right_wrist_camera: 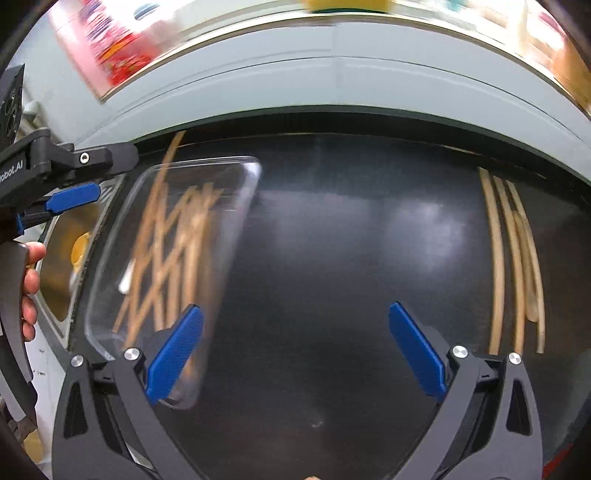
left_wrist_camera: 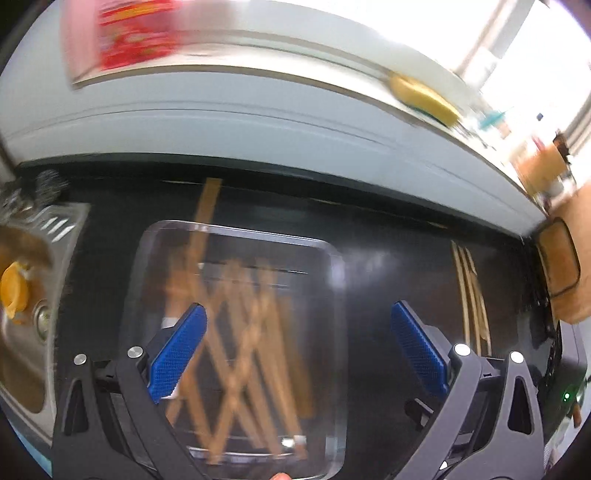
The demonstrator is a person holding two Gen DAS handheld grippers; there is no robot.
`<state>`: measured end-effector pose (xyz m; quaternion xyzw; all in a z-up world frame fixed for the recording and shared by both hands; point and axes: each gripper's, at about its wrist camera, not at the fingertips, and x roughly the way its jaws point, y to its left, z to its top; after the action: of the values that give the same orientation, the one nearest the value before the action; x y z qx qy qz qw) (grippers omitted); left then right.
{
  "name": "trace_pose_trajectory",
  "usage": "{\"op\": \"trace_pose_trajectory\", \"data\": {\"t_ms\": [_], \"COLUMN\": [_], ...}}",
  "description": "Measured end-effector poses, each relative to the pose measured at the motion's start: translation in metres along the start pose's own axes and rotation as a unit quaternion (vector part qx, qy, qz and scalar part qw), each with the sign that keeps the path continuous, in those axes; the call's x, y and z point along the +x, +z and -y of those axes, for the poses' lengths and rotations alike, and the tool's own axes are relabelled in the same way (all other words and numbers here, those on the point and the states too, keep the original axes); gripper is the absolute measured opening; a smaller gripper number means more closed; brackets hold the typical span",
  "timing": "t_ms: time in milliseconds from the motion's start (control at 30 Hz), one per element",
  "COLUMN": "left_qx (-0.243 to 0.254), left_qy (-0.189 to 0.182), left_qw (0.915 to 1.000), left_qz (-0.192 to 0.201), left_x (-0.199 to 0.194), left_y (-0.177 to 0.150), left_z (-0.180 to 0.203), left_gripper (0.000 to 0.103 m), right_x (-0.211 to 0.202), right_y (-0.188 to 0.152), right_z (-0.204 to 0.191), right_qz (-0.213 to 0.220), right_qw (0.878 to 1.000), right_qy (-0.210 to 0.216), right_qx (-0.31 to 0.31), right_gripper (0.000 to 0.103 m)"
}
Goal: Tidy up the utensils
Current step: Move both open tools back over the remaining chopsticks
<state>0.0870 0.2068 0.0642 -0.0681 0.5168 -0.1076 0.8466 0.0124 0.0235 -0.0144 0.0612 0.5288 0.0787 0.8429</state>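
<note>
A clear plastic tray (left_wrist_camera: 334, 266) lies on the black countertop with several wooden chopsticks (left_wrist_camera: 243, 325) crossed inside it. My left gripper (left_wrist_camera: 297, 347) hovers over the tray, open, nothing between its blue pads. More loose chopsticks (left_wrist_camera: 471, 295) lie on the counter to the right. In the right wrist view the tray (right_wrist_camera: 243, 199) with its chopsticks (right_wrist_camera: 173, 243) sits at the left and the loose chopsticks (right_wrist_camera: 511, 258) at the right. My right gripper (right_wrist_camera: 295, 347) is open over bare counter between them. Both views are blurred by motion.
A steel sink (left_wrist_camera: 35, 295) with a yellow object (left_wrist_camera: 14, 293) borders the counter on the left. A pale ledge at the back carries a red packet (left_wrist_camera: 136, 33) and a yellow sponge (left_wrist_camera: 424, 98). A wooden board (left_wrist_camera: 557, 258) sits at the right. The left gripper (right_wrist_camera: 74, 197) and a hand (right_wrist_camera: 31, 284) show at the right view's left edge.
</note>
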Motion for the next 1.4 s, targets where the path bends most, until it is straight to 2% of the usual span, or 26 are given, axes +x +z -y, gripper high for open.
{"op": "trace_pose_trajectory", "data": {"t_ms": [133, 300, 433, 533, 633, 967, 1133, 1200, 1233, 1400], "left_qx": [0.041, 0.093, 0.122, 0.124, 0.127, 0.109, 0.104, 0.097, 0.105, 0.086], "left_qy": [-0.004, 0.005, 0.020, 0.030, 0.041, 0.078, 0.088, 0.099, 0.108, 0.111], "left_qw": [0.9988, 0.9940, 0.9890, 0.9873, 0.9856, 0.9835, 0.9804, 0.9766, 0.9800, 0.9819], "left_qz": [-0.024, -0.058, -0.081, -0.096, -0.104, -0.121, -0.142, -0.164, -0.129, -0.127], "left_x": [0.032, 0.080, 0.118, 0.138, 0.148, 0.165, 0.190, 0.208, 0.207, 0.216], "left_y": [-0.005, -0.019, -0.029, -0.033, -0.038, -0.052, -0.056, -0.061, -0.058, -0.043], "left_z": [0.069, 0.154, 0.214, 0.242, 0.259, 0.279, 0.285, 0.279, 0.280, 0.277], "left_gripper": [0.097, 0.097, 0.097, 0.097, 0.097, 0.097, 0.097, 0.098, 0.098, 0.098], "right_x": [-0.014, -0.035, -0.039, -0.030, -0.023, -0.006, 0.013, 0.021, 0.021, 0.024], "right_y": [-0.011, -0.021, -0.018, -0.018, -0.016, -0.013, -0.007, -0.005, -0.005, 0.004], "right_z": [0.086, 0.195, 0.259, 0.299, 0.320, 0.321, 0.310, 0.307, 0.306, 0.311], "right_qz": [0.003, 0.021, 0.019, 0.008, -0.003, -0.022, -0.038, -0.021, -0.011, -0.009], "right_qw": [0.997, 0.986, 0.981, 0.981, 0.983, 0.993, 0.995, 0.995, 0.995, 0.996], "right_qy": [-0.042, -0.110, -0.142, -0.152, -0.139, -0.081, -0.077, -0.101, -0.096, -0.090], "right_qx": [0.059, 0.120, 0.128, 0.122, 0.119, 0.084, 0.045, 0.015, 0.002, -0.014], "right_gripper": [0.097, 0.097, 0.097, 0.097, 0.097, 0.097, 0.098, 0.098, 0.098, 0.098]}}
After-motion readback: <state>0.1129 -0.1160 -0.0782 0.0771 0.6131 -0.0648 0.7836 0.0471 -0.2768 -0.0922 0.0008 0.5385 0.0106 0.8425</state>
